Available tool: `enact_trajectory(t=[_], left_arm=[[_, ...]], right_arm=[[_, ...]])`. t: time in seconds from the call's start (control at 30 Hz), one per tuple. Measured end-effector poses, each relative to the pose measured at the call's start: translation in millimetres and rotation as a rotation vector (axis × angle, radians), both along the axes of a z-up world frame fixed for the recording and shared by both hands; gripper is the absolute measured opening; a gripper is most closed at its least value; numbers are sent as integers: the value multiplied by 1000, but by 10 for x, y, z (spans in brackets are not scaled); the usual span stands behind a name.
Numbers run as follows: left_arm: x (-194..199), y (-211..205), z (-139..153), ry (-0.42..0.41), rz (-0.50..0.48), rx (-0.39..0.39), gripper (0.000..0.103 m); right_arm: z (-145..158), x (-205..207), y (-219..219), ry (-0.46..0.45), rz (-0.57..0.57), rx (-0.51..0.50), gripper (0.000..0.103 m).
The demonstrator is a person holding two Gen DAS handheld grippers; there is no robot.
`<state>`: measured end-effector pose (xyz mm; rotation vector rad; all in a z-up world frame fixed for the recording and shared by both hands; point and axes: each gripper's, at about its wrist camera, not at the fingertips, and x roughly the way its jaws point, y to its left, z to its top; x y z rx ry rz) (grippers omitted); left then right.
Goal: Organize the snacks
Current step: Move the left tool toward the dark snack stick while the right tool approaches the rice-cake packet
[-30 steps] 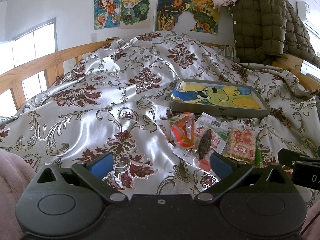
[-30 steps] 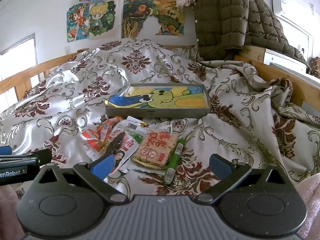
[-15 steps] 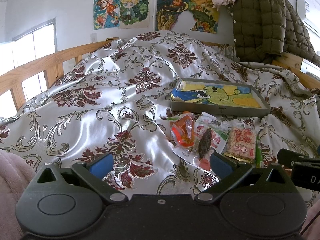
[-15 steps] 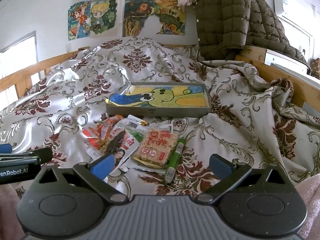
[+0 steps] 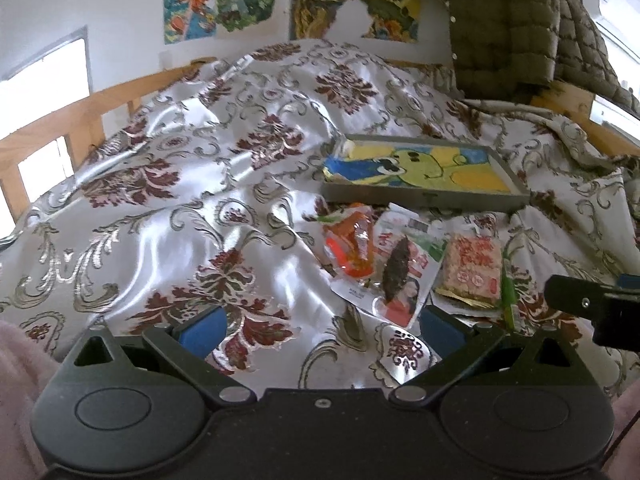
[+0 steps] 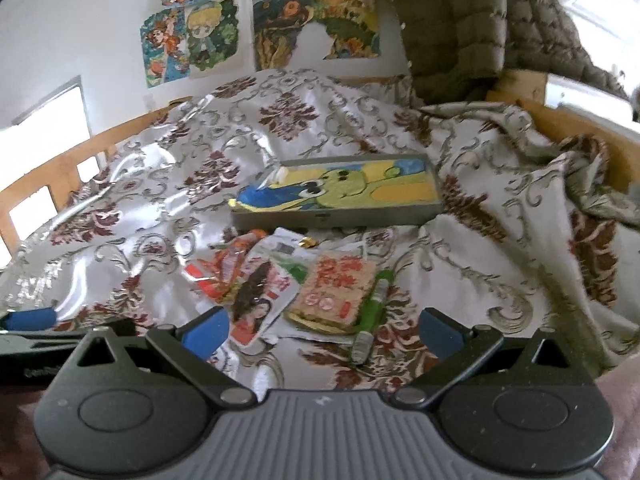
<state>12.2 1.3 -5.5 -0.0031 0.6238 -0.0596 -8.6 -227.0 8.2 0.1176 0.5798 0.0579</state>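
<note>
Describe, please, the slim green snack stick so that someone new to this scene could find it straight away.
Start at the shallow grey tray with the cartoon picture inside, lying on the patterned bedspread. Just in front of it sits a cluster of snack packets; go to its right-hand edge, beside the square packet of pale crispy cake. The green stick is the only long, narrow item there, bright green with a silvery near end.

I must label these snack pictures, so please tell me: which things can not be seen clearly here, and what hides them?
- Gold-edged packet, right wrist view: mostly under the rice cracker pack.
- White snack pouch, both views: printed text too small and blurred to read.
- Green stick snack, left wrist view: only a thin strip shows beside the cracker pack.
- Grey tray: a cartoon picture lines the inside; depth unclear.
- Right gripper view: motion-blurred overall.
</note>
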Motion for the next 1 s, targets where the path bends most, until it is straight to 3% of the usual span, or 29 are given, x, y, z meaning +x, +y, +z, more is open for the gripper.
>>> enact_trajectory(t=[0.27, 0.43, 0.6, 0.8, 1.0], left_arm=[[378, -23, 38, 88, -102, -35, 102], [664, -118, 16, 120, -192, 19, 102], [912, -208, -3, 98, -334, 79, 102], [1137, -238, -23, 60, -529, 54, 102], [1355, -275, -145, 114, -611, -46, 102]], right_arm=[[107, 380, -158, 65, 87, 24, 103], [144, 727, -287, 120, 129, 43, 103], [97, 1042, -444, 163, 189, 119, 103], [2, 1365, -662, 241, 277, 231, 103], [-152, 1582, -791, 302, 294, 304, 103]])
